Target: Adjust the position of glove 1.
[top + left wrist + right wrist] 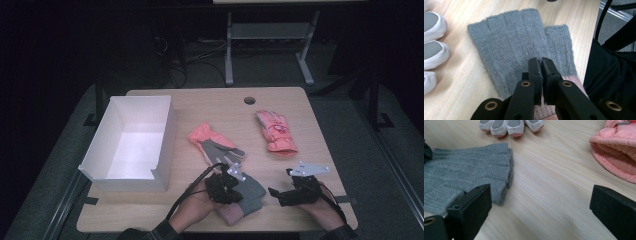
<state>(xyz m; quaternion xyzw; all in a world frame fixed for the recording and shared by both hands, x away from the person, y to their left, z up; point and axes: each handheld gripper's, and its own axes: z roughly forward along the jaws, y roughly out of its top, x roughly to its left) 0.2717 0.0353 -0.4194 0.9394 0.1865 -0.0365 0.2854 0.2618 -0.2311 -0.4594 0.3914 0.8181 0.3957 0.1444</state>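
A: Nearest us, at the table's front edge, the left gripper point(223, 187) sits over the grey knit glove point(250, 192). In the left gripper view its jaws stand nearly closed, tips down on the knit just above the pink cuff point(571, 82). I judge they pinch a fold of wool, though the fold itself is hard to make out.

B: Why grip there?

A: Probably because the middle near the cuff lets the whole glove lift in one piece. The open white box point(131, 145) stands just to the left, a likely place for it.

B: And the other claw?

A: The right gripper point(290, 187) rests beside the glove, jaws wide, nothing between them but bare table point(549, 195). It looks to be waiting.

B: Count them for me.

A: Three gloves: the grey one, a grey-palmed glove with a coral cuff point(216, 145) just behind it, and a coral padded glove point(276, 131) farther right, well apart. One box, two grippers.
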